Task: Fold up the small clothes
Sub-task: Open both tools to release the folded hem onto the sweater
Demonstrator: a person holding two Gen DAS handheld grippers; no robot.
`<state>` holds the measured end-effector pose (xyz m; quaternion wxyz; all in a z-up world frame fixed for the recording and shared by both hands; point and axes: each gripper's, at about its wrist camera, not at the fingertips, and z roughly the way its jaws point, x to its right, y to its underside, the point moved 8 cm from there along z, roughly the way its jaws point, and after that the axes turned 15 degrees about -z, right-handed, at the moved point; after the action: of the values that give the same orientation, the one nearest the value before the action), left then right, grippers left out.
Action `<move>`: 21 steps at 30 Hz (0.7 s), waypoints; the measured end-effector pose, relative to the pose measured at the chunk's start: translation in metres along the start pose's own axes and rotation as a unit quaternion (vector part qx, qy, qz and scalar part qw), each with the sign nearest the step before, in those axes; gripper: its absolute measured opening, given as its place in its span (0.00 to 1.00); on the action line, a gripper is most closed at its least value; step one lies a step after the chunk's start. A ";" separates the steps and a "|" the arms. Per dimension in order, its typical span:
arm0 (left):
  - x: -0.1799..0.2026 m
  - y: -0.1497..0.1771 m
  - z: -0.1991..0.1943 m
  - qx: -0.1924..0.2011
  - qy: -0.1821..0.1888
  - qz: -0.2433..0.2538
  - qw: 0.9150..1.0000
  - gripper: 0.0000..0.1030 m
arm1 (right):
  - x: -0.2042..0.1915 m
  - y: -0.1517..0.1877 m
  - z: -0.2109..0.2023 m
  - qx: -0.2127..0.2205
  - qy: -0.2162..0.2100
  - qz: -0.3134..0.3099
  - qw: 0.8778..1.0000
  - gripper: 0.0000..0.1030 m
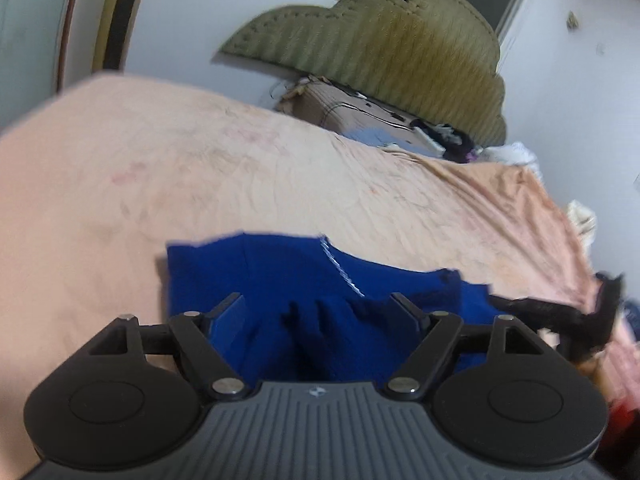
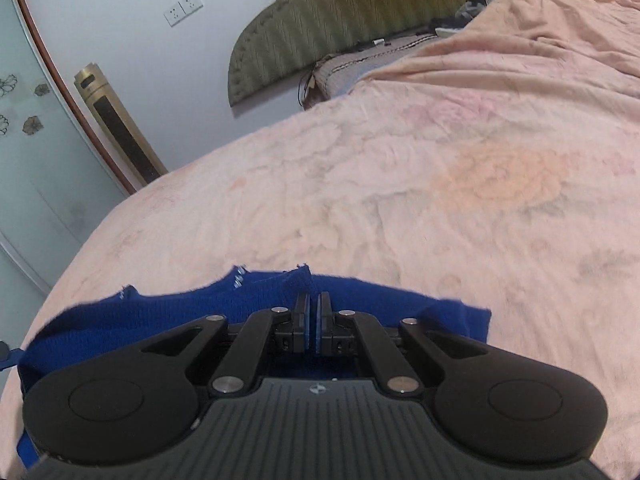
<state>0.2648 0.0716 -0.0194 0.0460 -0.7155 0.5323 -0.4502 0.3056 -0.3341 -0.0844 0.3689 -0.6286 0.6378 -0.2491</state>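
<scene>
A small blue knitted garment (image 1: 304, 280) lies on the pink bedspread (image 1: 160, 184). My left gripper (image 1: 318, 306) is open, its jaws wide apart just above the blue cloth, nothing between them. In the right wrist view the same garment (image 2: 180, 308) lies in front of my right gripper (image 2: 313, 304), whose jaws are shut on a raised fold of its edge. The right gripper also shows in the left wrist view (image 1: 560, 312), blurred, at the garment's right side.
The pink bedspread (image 2: 440, 184) stretches ahead. An olive headboard (image 1: 380, 40) and a brown pillow (image 1: 352, 108) with dark clutter stand at the far end. A gold tower fan (image 2: 120, 124) and a glass door (image 2: 28, 152) stand left of the bed.
</scene>
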 end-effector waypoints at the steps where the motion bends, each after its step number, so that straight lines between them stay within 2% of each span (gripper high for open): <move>1: -0.003 0.002 0.000 -0.011 0.012 -0.023 1.000 0.76 | 0.000 0.002 0.000 -0.002 0.000 0.000 1.000 0.02; 4: -0.013 0.009 0.002 -0.050 0.051 -0.110 0.991 0.76 | -0.001 0.005 -0.003 -0.004 0.000 0.001 1.000 0.02; 8: -0.010 0.025 0.007 -0.097 0.096 -0.169 0.976 0.79 | -0.002 0.004 -0.001 -0.007 -0.001 -0.005 1.000 0.02; 12: -0.009 0.035 0.032 -0.129 0.100 -0.223 0.961 0.80 | -0.001 0.004 -0.001 -0.006 0.000 -0.003 1.000 0.02; 13: -0.012 0.036 0.039 -0.132 0.098 -0.233 0.959 0.74 | -0.001 0.004 -0.001 -0.005 0.000 -0.002 1.000 0.02; 14: -0.014 0.036 0.044 -0.130 0.094 -0.240 0.957 0.58 | -0.001 0.004 -0.002 -0.004 0.001 -0.002 1.000 0.02; 15: -0.015 0.035 0.048 -0.131 0.088 -0.243 0.957 0.11 | -0.001 0.004 -0.003 -0.003 0.002 -0.003 1.000 0.02; 16: -0.015 0.034 0.051 -0.132 0.084 -0.246 0.957 0.04 | -0.002 0.003 -0.004 0.000 0.004 -0.006 1.000 0.02; 17: -0.014 0.030 0.050 -0.118 0.087 -0.247 0.958 0.04 | -0.002 0.002 -0.007 0.003 0.007 -0.010 1.000 0.02; 21: 0.004 -0.005 0.026 -0.022 0.088 -0.190 0.978 0.04 | -0.006 -0.011 -0.023 0.032 0.014 -0.031 0.999 0.02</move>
<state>0.2870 0.0594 -0.0295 -0.1028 -0.7618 0.3984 -0.5004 0.2939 -0.3324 -0.0610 0.3717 -0.6328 0.6146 -0.2893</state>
